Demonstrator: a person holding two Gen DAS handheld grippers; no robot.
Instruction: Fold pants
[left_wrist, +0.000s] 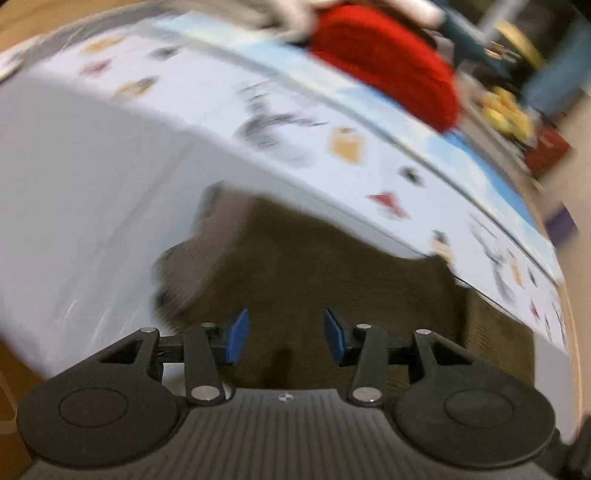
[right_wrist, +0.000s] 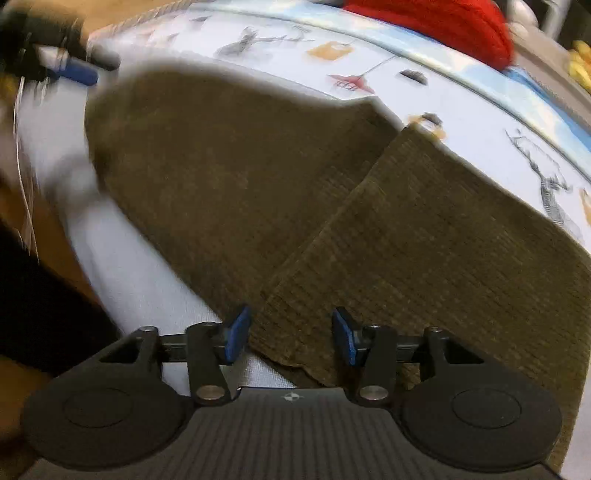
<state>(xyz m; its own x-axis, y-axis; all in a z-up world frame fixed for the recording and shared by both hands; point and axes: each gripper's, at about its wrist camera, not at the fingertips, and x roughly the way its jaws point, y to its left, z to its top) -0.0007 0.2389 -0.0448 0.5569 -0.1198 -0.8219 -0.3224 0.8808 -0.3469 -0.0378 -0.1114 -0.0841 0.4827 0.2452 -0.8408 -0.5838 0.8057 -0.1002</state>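
Both views are motion-blurred; fine detail is unreliable.

The pants (right_wrist: 332, 206), brown ribbed fabric, lie on a bed over a printed sheet (right_wrist: 461, 96). In the right view one layer overlaps another along a diagonal edge, so we judge a fold is partly made. A red cushion (right_wrist: 443, 22) sits well apart, at the far side.

Left gripper (left_wrist: 286, 334): jaws wide, nothing between the pads. It hangs over the pants' edge, beside a plain white area (left_wrist: 92, 184) of the bed. We cannot tell whether it touches the cloth.

Right gripper (right_wrist: 291, 334): jaws wide, empty, with the near edge of the upper layer lying between and just under the pads. The left gripper also shows in the right view, top left, blurred.

Risks, as we judge them:
- Closing on the near edge may pinch only the top layer, or catch the sheet too, dragging it along.
- The overlapped layer looks loose, so a fast pull could slide it off and undo the fold.
- Uneven lift between the two sides would skew the crease.
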